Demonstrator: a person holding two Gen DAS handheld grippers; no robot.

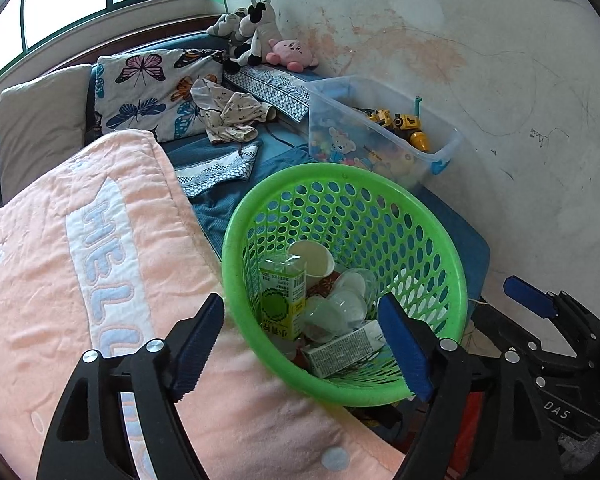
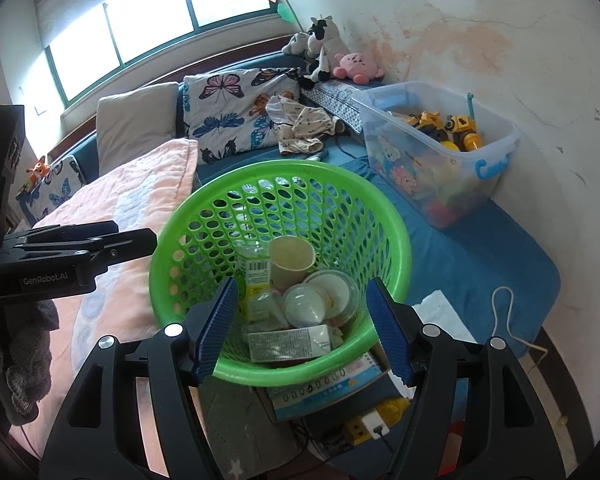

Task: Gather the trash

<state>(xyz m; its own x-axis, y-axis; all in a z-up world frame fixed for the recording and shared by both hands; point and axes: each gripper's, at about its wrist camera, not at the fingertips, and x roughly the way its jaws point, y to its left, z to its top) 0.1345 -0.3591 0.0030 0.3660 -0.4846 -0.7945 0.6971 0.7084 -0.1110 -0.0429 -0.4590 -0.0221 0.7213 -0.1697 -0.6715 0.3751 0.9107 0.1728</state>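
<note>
Both tongs, left and right, gaped empty over the full basket at frame centre; nudged, it risked tipping off the bed.

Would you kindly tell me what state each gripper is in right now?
Left gripper: open, holding nothing.
Right gripper: open, holding nothing.

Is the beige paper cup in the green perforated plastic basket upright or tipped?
Tipped. The beige paper cup lies on its side atop other trash in the green perforated plastic basket, open mouth facing the camera.
</note>
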